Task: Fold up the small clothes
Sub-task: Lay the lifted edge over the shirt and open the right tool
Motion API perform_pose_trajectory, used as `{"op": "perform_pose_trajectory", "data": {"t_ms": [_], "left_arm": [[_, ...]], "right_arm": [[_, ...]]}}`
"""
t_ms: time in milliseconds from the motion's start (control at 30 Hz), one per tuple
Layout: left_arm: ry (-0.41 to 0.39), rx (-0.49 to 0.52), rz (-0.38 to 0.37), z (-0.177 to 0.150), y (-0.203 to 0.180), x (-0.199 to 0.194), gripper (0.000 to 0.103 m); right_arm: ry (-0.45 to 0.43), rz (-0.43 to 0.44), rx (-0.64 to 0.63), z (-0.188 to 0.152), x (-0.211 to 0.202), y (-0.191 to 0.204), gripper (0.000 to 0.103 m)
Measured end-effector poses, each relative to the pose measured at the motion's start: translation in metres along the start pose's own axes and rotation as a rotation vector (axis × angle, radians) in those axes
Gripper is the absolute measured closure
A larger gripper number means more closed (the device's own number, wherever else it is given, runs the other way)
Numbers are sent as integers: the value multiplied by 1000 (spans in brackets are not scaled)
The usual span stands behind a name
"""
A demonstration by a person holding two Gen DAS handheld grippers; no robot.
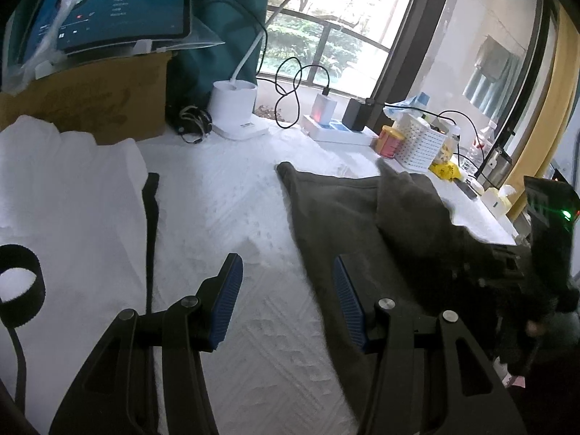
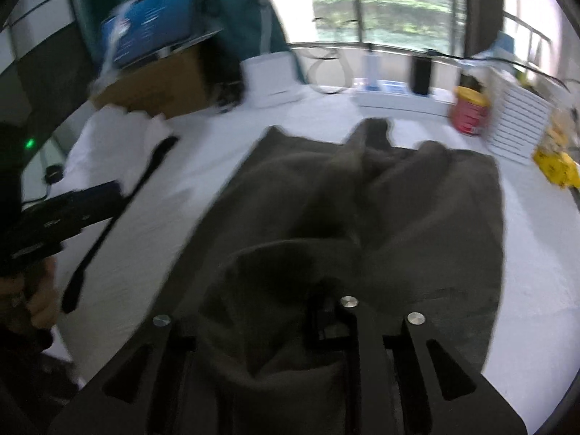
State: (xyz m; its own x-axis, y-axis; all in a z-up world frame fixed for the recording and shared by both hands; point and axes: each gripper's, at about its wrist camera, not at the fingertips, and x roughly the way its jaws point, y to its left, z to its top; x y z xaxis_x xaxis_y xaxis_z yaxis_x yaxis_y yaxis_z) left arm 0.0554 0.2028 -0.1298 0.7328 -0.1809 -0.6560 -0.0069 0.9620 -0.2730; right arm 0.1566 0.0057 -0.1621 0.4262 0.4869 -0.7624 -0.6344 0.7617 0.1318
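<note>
Blue ribbed pads (image 1: 226, 301) of the left tongs (image 1: 286, 299), nearest the lens: spread apart, nothing between them, poised over the white textured cover of the desk (image 1: 224, 203). Right pad overlaps the near edge of the dark grey garment (image 1: 362, 224), which lies rumpled ahead and to the right of the left tongs; contact cannot be told. Right tongs (image 2: 290, 311): fingertips buried in the bunched near edge of the same garment (image 2: 362, 210), pads hidden, so whether cloth is clamped or released cannot be told; view blurred. Garment spreads ahead of the right tongs across the desk. White folded cloth (image 1: 65, 195) with a black strap (image 1: 150, 217) along its edge: left of the left tongs. Beyond both tongs, at the window side: cardboard box (image 1: 90, 101) bearing a tablet (image 1: 108, 7), white lamp base (image 1: 235, 108), white perforated basket (image 1: 420, 141), red-and-yellow can (image 1: 389, 139).
</note>
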Motion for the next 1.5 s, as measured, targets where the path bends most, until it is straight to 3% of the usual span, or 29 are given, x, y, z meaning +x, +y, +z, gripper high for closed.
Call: {"op": "perform_pose_trajectory", "data": {"t_ms": [33, 133, 300, 467, 900, 1233, 1433, 1500], "left_arm": [[-1, -1, 4, 0, 0, -1, 51], [-4, -7, 12, -1, 2, -3, 51], [1, 16, 22, 1, -8, -2, 51], [10, 67, 11, 10, -25, 8, 51], [52, 247, -27, 50, -85, 79, 51], [158, 269, -61, 62, -95, 143, 51], [220, 285, -48, 61, -94, 168, 51], [217, 281, -31, 62, -92, 170, 51]], "right_arm": [[10, 17, -14, -1, 1, 8, 61], [63, 116, -71, -12, 7, 36, 61], [148, 204, -149, -38, 13, 66, 61], [103, 219, -153, -48, -11, 59, 61], [-60, 67, 29, -46, -78, -52, 61], [-84, -69, 126, -35, -63, -132, 60], [-108, -111, 166, -26, -48, -167, 55], [-105, -117, 170, -22, -40, -177, 48]]}}
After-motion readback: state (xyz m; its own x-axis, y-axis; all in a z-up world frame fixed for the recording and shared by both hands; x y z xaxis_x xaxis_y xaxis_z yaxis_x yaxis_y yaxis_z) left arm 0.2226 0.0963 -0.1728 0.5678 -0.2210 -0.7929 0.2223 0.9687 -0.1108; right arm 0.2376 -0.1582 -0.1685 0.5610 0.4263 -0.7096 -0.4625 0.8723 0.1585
